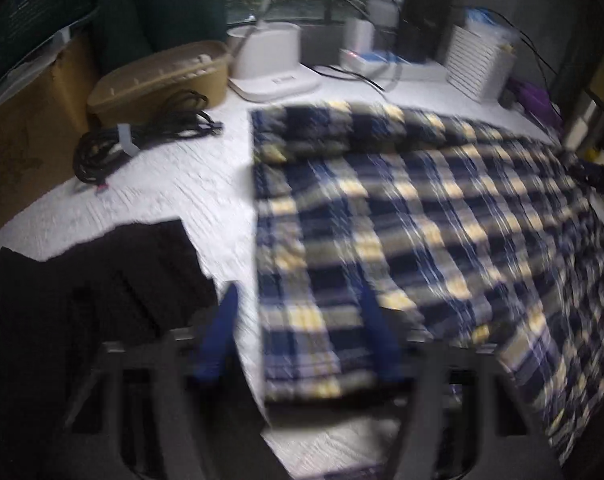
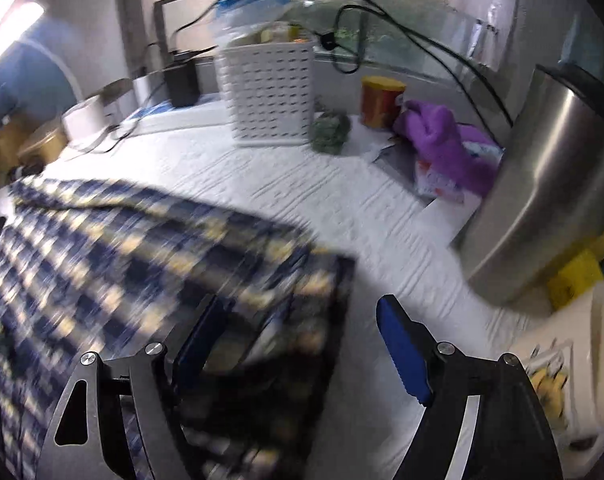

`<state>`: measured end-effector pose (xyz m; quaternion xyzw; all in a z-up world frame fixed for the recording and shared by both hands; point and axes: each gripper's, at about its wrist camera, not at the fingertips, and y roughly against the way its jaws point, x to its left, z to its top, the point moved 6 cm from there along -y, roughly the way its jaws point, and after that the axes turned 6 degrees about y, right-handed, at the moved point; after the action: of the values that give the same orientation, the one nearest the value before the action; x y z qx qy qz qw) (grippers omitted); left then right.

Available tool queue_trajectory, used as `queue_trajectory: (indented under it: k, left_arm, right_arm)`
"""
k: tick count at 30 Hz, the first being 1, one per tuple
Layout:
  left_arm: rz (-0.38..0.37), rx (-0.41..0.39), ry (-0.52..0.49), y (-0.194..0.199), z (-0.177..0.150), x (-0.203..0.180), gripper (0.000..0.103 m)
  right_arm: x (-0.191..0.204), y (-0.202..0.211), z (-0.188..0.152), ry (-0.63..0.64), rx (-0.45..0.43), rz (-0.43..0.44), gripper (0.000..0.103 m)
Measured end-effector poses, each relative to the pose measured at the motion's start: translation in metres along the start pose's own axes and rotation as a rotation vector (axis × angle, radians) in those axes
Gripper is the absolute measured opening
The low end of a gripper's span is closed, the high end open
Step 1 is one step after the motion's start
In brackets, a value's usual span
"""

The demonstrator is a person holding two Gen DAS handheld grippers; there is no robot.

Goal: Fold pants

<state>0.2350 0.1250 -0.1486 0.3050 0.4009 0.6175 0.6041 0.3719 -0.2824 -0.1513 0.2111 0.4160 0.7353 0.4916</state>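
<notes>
The left gripper (image 1: 298,336) points down with its blue fingers (image 1: 222,332) a little apart. The right gripper (image 2: 298,344) points down too, its fingers (image 2: 402,352) spread wide. Neither one holds anything.

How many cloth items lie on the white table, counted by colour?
Plaid blue and yellow: 1, pants
Black: 1, garment
Purple: 1, cloth
Total: 3
</notes>
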Motion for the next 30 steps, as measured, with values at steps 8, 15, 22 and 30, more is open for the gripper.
queue_trajectory:
  k: [8,15,22,30]
  left_arm:
    - [0.034,-0.026,0.0,0.028,-0.03,-0.003,0.003]
    - [0.023,0.052,-0.011,0.033,-0.063,-0.007,0.003]
    - [0.008,0.081,0.039,0.046,-0.055,0.015,0.021]
    - [0.008,-0.132,0.047,0.063,0.035,0.041,0.063]
  right_arm:
    - [0.032,0.011,-0.036,0.088,0.054,-0.066,0.046]
    - [0.038,0.034,-0.064,0.101,0.057,-0.098,0.045]
    - [0.029,0.047,-0.073,0.03,0.041,-0.066,0.046]
    - [-0.001,0.056,-0.016,-0.019,-0.066,-0.089,0.078]
